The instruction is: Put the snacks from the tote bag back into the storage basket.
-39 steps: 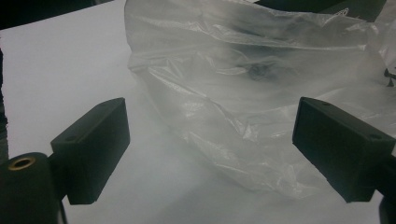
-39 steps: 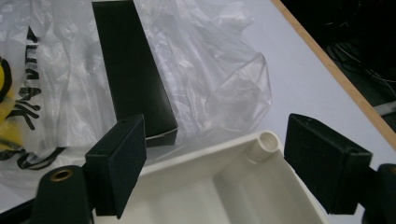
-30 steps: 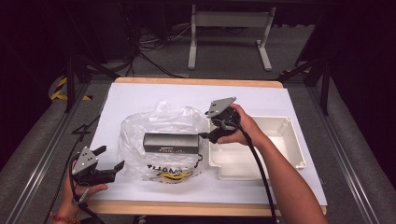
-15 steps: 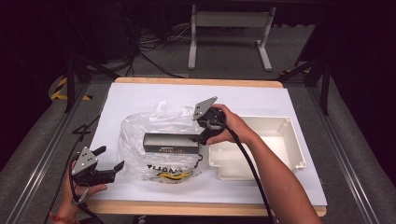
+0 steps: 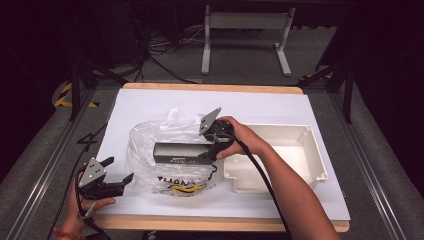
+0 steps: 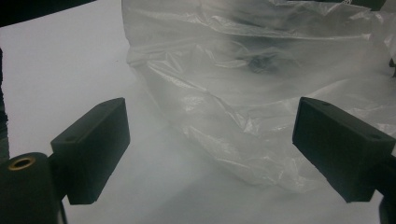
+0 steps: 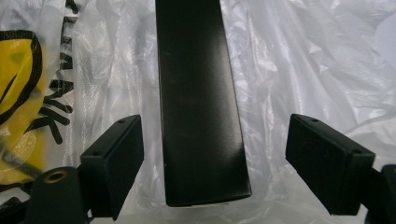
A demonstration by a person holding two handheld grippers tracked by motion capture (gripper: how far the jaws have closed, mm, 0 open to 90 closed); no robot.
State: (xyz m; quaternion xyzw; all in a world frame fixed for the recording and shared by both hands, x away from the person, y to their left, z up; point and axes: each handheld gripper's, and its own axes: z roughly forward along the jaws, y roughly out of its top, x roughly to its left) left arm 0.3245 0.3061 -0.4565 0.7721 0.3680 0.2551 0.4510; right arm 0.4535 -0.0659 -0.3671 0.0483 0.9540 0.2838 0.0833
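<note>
Long black rigid cardboard box (image 7: 201,102) lies on the crinkly clear plastic bag (image 5: 175,150); my right gripper (image 7: 219,163), jaws apart, straddles its near end; I'd clamp its stiff, probably light sides.

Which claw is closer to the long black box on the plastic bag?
Right. The right claw straddles the black box at its end, jaws open. The left claw sits off beside the plastic bag.
</note>
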